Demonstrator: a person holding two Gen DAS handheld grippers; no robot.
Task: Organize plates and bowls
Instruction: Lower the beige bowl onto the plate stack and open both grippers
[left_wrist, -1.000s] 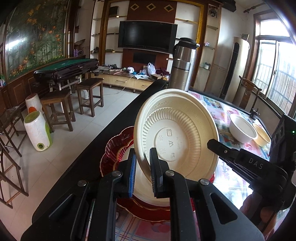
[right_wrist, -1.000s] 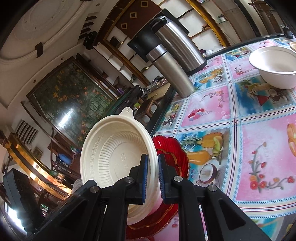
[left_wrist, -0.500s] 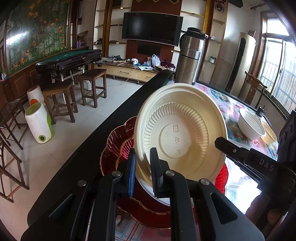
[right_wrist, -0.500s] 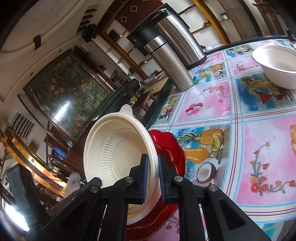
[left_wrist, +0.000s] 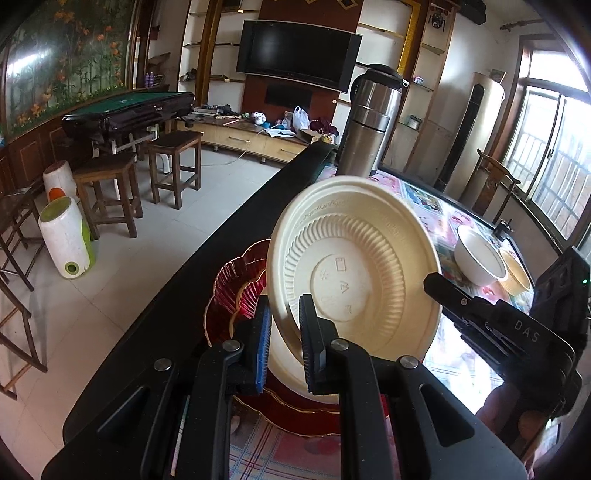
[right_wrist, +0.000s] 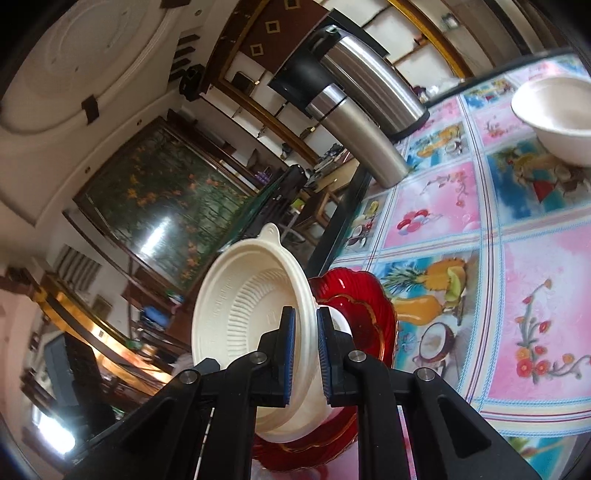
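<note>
A cream ribbed plate (left_wrist: 354, 266) with a small tab on its rim is held tilted up on edge between both grippers. My left gripper (left_wrist: 284, 343) is shut on its lower left rim. My right gripper (right_wrist: 304, 350) is shut on the opposite rim of the cream plate (right_wrist: 243, 306). One of its fingers (left_wrist: 454, 301) shows at the plate's right edge in the left wrist view. Below the plate lies a stack of red scalloped plates (left_wrist: 236, 288) (right_wrist: 362, 306) with a white plate (left_wrist: 284, 373) on top.
A steel thermos (left_wrist: 369, 125) (right_wrist: 362, 107) stands at the far end of the table (right_wrist: 517, 295), which has a pink pictured cloth. A white bowl (left_wrist: 478, 258) (right_wrist: 554, 114) and a yellowish bowl (left_wrist: 515, 271) sit to the right. The table's black edge (left_wrist: 207, 280) drops to the floor on the left.
Both grippers stay shut on the cream plate. It has sunk a little toward the red stack and turned more edge-on in the right wrist view.
</note>
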